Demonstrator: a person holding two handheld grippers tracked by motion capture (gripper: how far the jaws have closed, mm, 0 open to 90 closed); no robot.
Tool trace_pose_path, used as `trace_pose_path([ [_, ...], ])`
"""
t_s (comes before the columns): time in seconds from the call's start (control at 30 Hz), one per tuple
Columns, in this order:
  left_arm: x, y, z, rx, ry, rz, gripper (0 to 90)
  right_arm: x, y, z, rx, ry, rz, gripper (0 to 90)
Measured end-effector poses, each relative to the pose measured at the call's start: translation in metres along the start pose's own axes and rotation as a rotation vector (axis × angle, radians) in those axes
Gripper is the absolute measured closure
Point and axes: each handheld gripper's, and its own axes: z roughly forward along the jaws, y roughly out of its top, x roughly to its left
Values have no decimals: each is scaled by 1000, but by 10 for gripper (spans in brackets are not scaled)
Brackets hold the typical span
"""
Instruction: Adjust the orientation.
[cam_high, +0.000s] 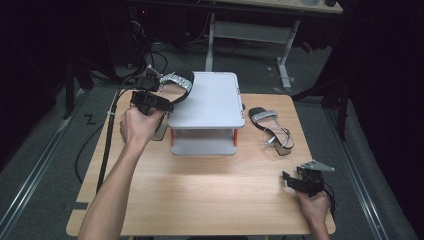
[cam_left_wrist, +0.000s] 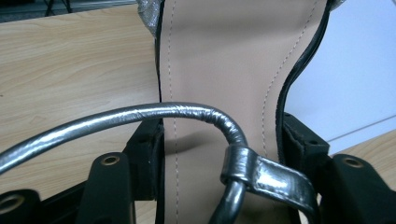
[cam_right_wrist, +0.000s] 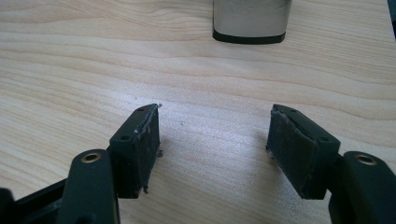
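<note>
The held sandal (cam_high: 176, 86) is off the bench, up at the left rear corner of the white stand (cam_high: 210, 100), its black sole with the glittery silver toe band reaching over the stand's left edge. In the left gripper view its tan insole (cam_left_wrist: 224, 70) runs straight up between the two black jaws, and the pads press on the sole's edges from either side, so the left gripper (cam_high: 150, 101) is pinching the sandal across its width. A silver strap (cam_left_wrist: 140, 116) arches across in front of the insole and passes through a silver loop (cam_left_wrist: 261, 175) near the right jaw. The left hand (cam_high: 137, 125) grips the tool from below, the forearm coming up from the bottom edge of the high view, and a black cable (cam_high: 107, 140) trails down off the left side of the bench (cam_high: 200, 200).

The second sandal (cam_high: 272, 131) lies flat on the bench just right of the stand, toe band to the rear, heel and thin silver straps toward the person.

Nearer the person's edge, well apart from that sandal, the right gripper (cam_high: 295, 179) sits low over the bench in the right hand (cam_high: 315, 207). Its jaws are spread with only bare wood between them in the right gripper view (cam_right_wrist: 212, 140), and the block heel (cam_right_wrist: 250, 21) stands ahead of them.
</note>
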Motion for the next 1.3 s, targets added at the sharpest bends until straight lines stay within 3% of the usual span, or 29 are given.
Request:
trace_pose_path([
  [0.4, -13, 23, 13, 24, 3, -17, 421, 0, 0, 0, 0, 1, -2, 345],
  [0.57, -24, 38, 21, 30, 25, -4, 421, 0, 0, 0, 0, 3, -3, 344],
  [0.77, -36, 57, 42, 51, 68, -6, 421, 0, 0, 0, -2, 3, -7, 344],
  [1.13, -46, 75, 65, 95, 125, -47, 421, 0, 0, 0, -2, 3, -9, 344],
  [1.2, -45, 77, 67, 90, 131, -35, 420, 0, 0, 0, -3, 3, -9, 344],
  [1.23, -48, 77, 69, 107, 130, -62, 421, 0, 0, 0, -2, 3, -9, 344],
  [1.3, -49, 78, 72, 113, 132, -64, 420, 0, 0, 0, -1, 3, -9, 344],
])
